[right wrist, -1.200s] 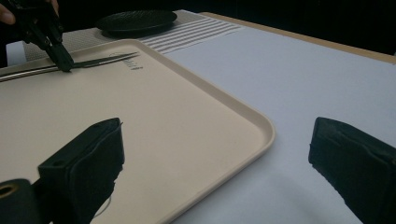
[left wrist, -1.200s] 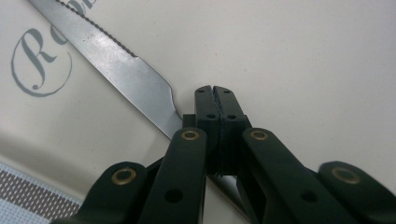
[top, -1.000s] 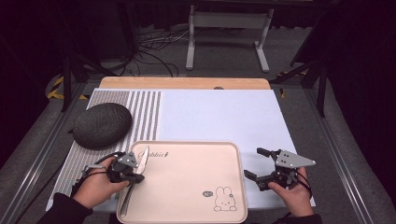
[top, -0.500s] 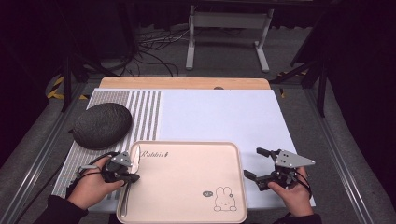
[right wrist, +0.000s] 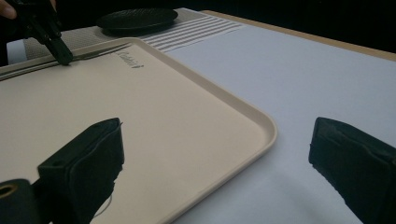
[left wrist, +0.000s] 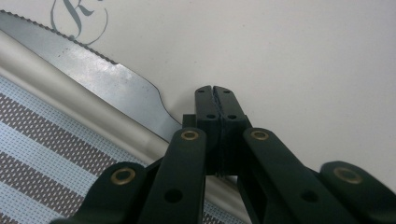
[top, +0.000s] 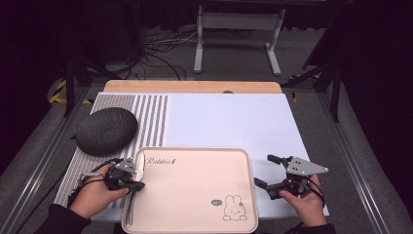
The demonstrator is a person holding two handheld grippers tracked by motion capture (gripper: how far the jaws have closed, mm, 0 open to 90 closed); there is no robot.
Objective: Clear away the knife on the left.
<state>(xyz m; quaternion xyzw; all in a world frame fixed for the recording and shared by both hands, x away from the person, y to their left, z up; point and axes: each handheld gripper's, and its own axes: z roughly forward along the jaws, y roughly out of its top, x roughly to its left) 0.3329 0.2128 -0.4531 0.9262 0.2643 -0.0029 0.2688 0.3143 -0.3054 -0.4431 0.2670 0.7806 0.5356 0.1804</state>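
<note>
steel catches the light along the knife (left wrist: 100,79), a flat serrated blade lying just inside the left rim of the pale pink tray (top: 195,195), at about nine o'clock on it. the left hand-held gripper (left wrist: 215,89) sits low over the knife where blade meets handle, its black jaws pressed together; whether they pinch the metal or merely rest beside it i cannot tell. my reading is that the knife is being picked up or has just been laid down. a lift would call for a firm pinch on the thin handle, since smooth steel on glossy plastic will slide. the right hand-held gripper (top: 271,173) hangs spread wide at the tray's three o'clock edge, holding nothing. at ten o'clock a dark, pebbled oval plate (top: 107,130) lies on a woven striped mat (top: 151,122), over the matte white tabletop (top: 229,122).
</note>
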